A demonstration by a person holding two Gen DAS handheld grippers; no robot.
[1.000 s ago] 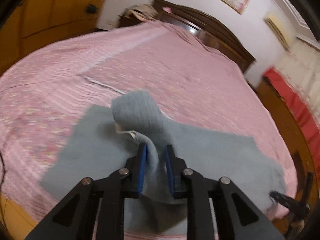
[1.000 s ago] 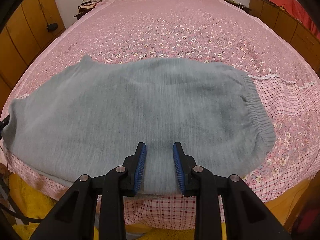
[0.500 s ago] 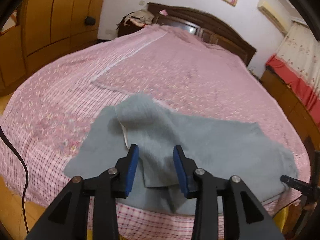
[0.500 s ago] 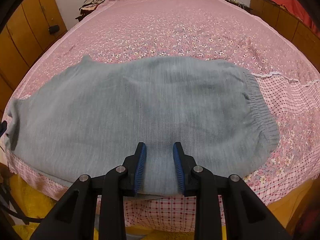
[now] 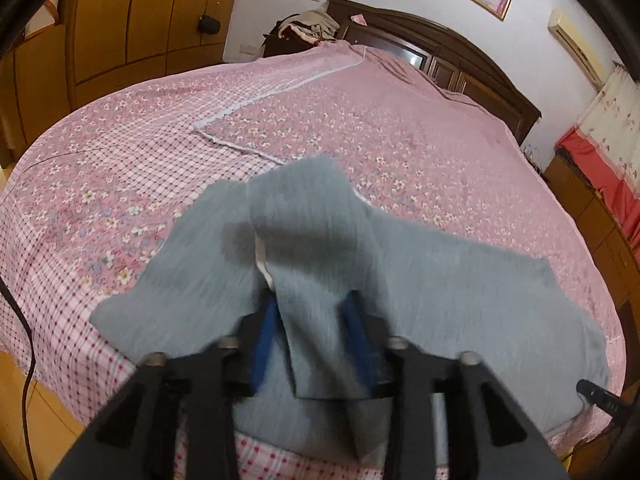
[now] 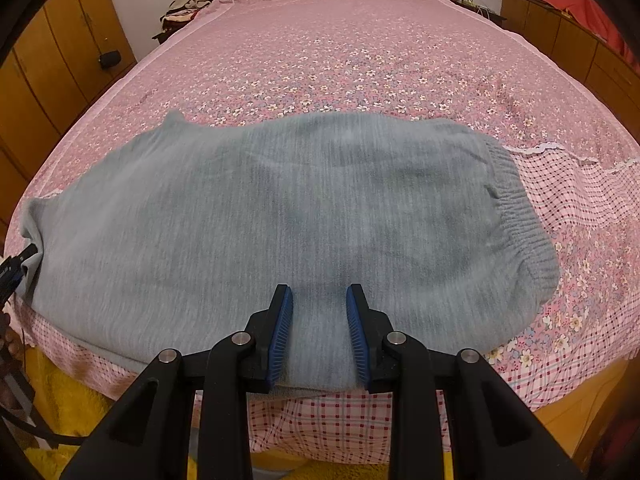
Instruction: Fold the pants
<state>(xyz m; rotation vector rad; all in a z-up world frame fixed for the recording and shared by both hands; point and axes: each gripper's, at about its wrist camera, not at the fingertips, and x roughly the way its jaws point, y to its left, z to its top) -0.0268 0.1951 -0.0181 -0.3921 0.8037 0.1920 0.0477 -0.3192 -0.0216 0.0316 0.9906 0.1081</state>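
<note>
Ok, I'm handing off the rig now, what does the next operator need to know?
The left gripper has just been closing on the turned-back leg end, cloth between its jaws.
The right gripper is open over the near edge of the pants, holding nothing.
They lie flat along the bed, waistband at the right end.
Done: leg end gripped. Left: probably fold it over to the waistband, smooth.

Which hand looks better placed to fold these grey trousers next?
Left. The left tool has the leg end of the pants between its jaws, which have just been closing, probably ready to carry it towards the waistband. The right tool hangs open over the middle.
</note>
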